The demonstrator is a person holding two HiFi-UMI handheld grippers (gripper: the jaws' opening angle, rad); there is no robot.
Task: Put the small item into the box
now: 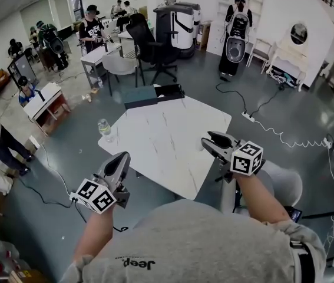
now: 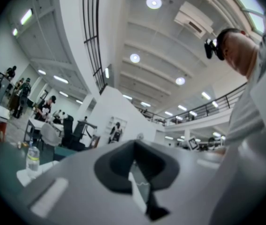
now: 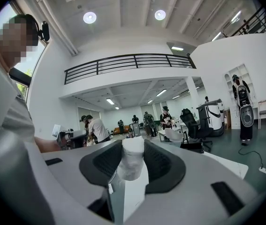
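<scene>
The small item [image 3: 133, 159] is a white, crumpled-looking lump, and my right gripper [image 3: 133, 150] is shut on it, raised and facing across the room. In the head view the right gripper [image 1: 212, 139] hovers over the right edge of the white marble table [image 1: 167, 152]; the item is hidden there. The box [image 1: 141, 96], dark teal with a black part beside it, stands at the table's far edge. My left gripper [image 1: 121, 158] hangs off the table's near left corner, shut, and in its own view the left gripper [image 2: 133, 165] has nothing between its jaws.
A water bottle [image 1: 104, 128] stands on the table's left corner. Beyond the table are a black office chair [image 1: 149, 43], a white chair [image 1: 119, 65], desks and several people. A white cable [image 1: 278, 135] runs over the floor at the right.
</scene>
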